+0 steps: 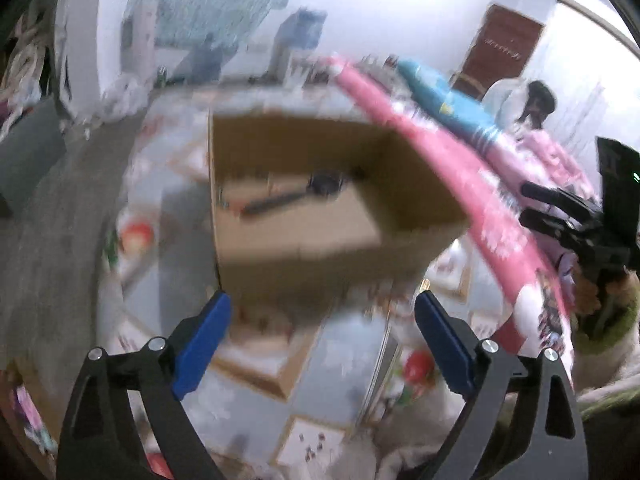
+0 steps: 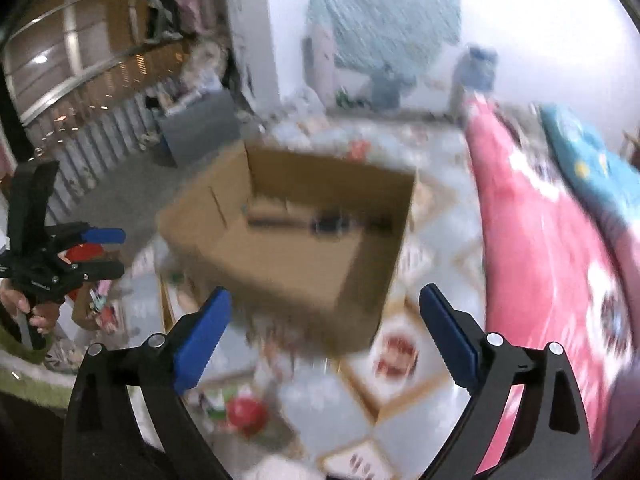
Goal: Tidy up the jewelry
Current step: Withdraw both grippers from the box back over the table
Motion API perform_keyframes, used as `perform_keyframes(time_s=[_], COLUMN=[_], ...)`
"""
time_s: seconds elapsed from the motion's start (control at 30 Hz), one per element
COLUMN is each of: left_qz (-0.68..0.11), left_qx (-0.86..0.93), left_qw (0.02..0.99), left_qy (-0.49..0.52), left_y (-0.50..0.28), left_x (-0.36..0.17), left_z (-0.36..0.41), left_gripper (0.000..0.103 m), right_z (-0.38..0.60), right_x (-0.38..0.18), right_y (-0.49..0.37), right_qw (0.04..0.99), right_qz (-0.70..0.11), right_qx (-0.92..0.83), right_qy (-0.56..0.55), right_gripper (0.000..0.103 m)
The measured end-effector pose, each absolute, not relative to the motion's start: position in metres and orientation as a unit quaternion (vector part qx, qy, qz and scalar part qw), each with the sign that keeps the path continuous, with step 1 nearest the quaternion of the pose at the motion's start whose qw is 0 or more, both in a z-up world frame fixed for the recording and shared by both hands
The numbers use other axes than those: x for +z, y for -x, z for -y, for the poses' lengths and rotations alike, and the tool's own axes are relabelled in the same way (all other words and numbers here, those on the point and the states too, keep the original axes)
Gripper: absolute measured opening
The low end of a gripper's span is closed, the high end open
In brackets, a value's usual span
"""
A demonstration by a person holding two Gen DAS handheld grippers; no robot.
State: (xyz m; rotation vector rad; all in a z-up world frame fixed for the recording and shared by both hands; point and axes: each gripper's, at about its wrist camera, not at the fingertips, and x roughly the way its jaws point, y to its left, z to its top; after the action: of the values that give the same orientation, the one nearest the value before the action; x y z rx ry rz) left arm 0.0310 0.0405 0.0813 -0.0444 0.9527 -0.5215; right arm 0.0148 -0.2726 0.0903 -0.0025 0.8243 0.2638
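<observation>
An open-topped cardboard box (image 1: 320, 248) (image 2: 192, 216) rests on a patterned bed cover (image 1: 340, 360) (image 2: 360, 412). On the box floor lies a dark strap-like item (image 1: 320, 184) (image 2: 328, 220), too blurred to name. My left gripper (image 1: 323, 298) hovers in front of the box with its blue pads wide apart and nothing between them. My right gripper (image 2: 325, 291) is open and empty too, just short of the box's near corner. Each gripper also shows in the other's view: the left gripper (image 2: 118, 252) at the left edge, the right gripper (image 1: 527, 203) at the right edge.
A pink blanket (image 1: 460, 184) (image 2: 540, 240) runs along the right of the box, with a blue pillow (image 1: 448, 100) beyond it. A person (image 1: 528, 104) sits far back right. A hand (image 2: 28, 308) grips the left tool. Grey floor (image 1: 48, 240) lies left of the bed.
</observation>
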Motion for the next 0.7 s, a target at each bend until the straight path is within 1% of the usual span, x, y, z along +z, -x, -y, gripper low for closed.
perform_keyframes(time_s=[0.07, 0.13, 0.2, 0.3, 0.5, 0.57, 0.63, 0.7], left_qz=[-0.483, -0.495, -0.504, -0.508, -0.503, -0.496, -0.494, -0.497], left_qx=[-0.222, -0.198, -0.184, -0.181, -0.157, -0.16, -0.157, -0.16], left_qw=[0.847, 0.846, 0.843, 0.84, 0.845, 0.848, 0.849, 0.847], left_qy=[0.004, -0.015, -0.034, -0.049, -0.088, -0.102, -0.099, -0.1], left_y=[-0.029, -0.029, -0.032, -0.038, -0.049, -0.047, -0.048, -0.049], left_x=[0.048, 0.022, -0.001, -0.02, -0.039, -0.04, -0.041, -0.041], left_z=[-0.031, -0.022, -0.013, -0.003, 0.006, 0.009, 0.008, 0.008], left_gripper=[0.091, 0.091, 0.091, 0.091, 0.092, 0.095, 0.097, 0.097], right_z=[0.265, 0.256, 0.249, 0.242, 0.226, 0.225, 0.227, 0.228], right_x=[0.057, 0.019, -0.006, -0.03, -0.052, -0.053, -0.053, -0.052], right_y=[-0.01, -0.006, -0.004, -0.006, -0.012, -0.012, -0.013, -0.013], right_qw=[0.894, 0.877, 0.865, 0.856, 0.851, 0.853, 0.853, 0.852], right_qz=[-0.434, -0.471, -0.494, -0.511, -0.523, -0.519, -0.519, -0.52], right_qx=[0.115, 0.091, 0.088, 0.072, 0.053, 0.052, 0.052, 0.053], right_qy=[-0.004, -0.01, -0.023, -0.03, 0.018, 0.026, 0.024, 0.025], right_gripper=[0.091, 0.091, 0.091, 0.091, 0.091, 0.095, 0.095, 0.095])
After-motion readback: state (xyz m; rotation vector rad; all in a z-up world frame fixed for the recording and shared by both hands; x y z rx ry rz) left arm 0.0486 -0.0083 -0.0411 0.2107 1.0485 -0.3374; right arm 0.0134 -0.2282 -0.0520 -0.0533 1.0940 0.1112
